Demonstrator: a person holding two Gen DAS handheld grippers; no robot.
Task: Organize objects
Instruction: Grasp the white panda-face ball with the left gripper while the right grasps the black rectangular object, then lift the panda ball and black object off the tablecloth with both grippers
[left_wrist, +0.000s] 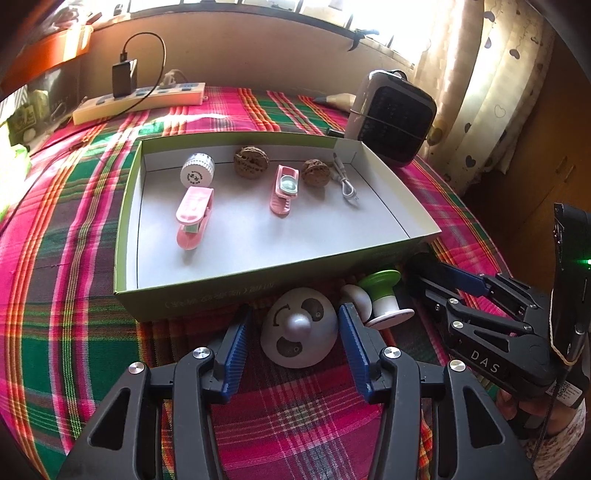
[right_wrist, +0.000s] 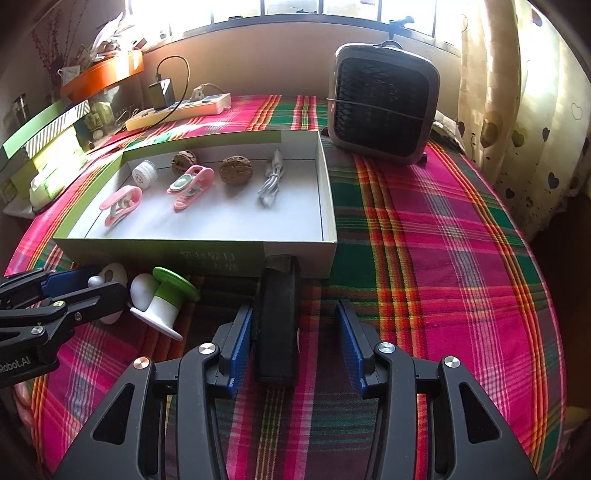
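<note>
left gripper: released, white dome between its fingers
right gripper: released, black block touching its left finger

Strong daylight floods in from the window along the top of both views, blown out to white glare. Fisheye bending curves the edges, with dark vignetted corners; the centre stays sharp.

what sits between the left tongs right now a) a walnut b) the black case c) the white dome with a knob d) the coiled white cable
c, the white dome lies on the cloth between the open left tongs, while the walnuts and cable lie in the box.
</note>
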